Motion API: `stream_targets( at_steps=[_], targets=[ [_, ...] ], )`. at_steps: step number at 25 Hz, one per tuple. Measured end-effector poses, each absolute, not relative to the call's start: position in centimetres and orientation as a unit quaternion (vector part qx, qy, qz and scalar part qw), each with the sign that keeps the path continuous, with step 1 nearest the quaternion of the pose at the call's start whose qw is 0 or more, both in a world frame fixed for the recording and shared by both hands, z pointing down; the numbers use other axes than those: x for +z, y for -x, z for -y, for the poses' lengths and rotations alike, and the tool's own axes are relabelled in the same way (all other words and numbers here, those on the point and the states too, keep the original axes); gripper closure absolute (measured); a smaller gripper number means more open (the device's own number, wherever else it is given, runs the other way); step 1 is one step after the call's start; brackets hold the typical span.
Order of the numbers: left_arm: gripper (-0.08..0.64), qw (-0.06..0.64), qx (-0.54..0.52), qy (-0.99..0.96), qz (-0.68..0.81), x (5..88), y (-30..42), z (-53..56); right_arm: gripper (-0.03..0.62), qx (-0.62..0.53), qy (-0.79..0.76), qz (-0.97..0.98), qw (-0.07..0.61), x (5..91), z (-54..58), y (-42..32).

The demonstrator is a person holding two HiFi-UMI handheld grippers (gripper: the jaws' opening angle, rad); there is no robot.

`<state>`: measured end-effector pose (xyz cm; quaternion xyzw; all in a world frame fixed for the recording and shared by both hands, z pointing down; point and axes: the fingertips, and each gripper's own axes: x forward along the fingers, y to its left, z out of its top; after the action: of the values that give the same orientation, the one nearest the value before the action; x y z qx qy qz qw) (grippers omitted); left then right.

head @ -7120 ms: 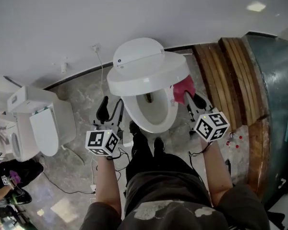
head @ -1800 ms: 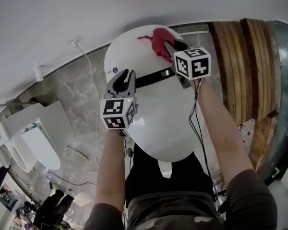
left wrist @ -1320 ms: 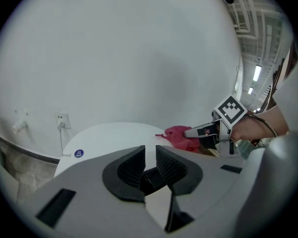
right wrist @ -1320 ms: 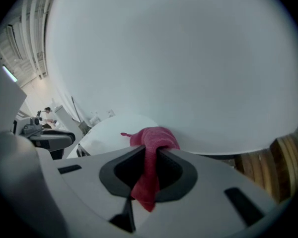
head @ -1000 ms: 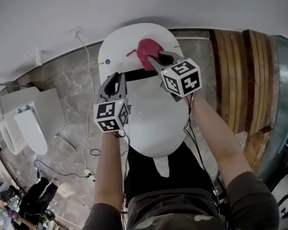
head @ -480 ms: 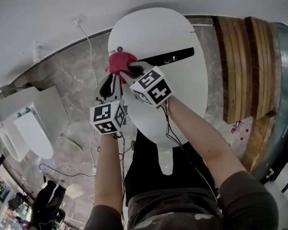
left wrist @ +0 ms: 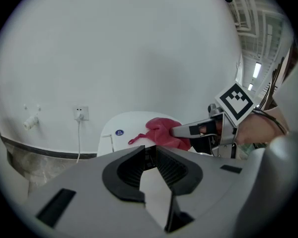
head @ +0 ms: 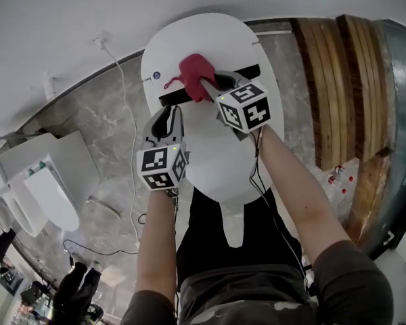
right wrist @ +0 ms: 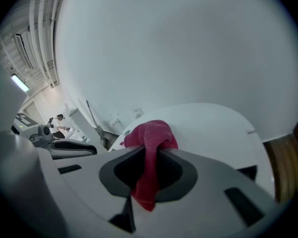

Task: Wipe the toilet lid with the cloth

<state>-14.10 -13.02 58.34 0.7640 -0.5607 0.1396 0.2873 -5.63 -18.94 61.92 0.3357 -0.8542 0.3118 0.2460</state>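
Firmly — fingers of the right gripper clamp red cloth against toilet lid.

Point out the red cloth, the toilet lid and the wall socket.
red cloth (head: 193, 73), head view, bunched middle.
toilet lid (head: 213, 164), head view, bare white front half.
wall socket (left wrist: 81, 113), left gripper view, its faceplate.

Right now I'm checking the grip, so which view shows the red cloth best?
The right gripper view: the cloth sits centred, pinched between the right gripper's jaws, one end trailing through. The head view shows a small bunch on the toilet lid; the left gripper view shows it from the side.
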Motion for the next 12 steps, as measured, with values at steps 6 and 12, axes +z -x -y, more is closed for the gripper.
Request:
stream_targets(
  at_steps=[6, 12],
  targets=[
    [0.483, 0.286, 0.135, -0.776, 0.546, 58.2, 7.9, 14.6, 0.543, 0.325, -0.386, 0.831, 0.234, 62.2, 21.0, -3.1],
    [0.483, 0.292, 0.132, -0.785, 0.53, 59.1, 1.7, 15.7, 0.543, 0.334, -0.404, 0.819, 0.232, 63.1, 21.5, -9.7]
  ],
)
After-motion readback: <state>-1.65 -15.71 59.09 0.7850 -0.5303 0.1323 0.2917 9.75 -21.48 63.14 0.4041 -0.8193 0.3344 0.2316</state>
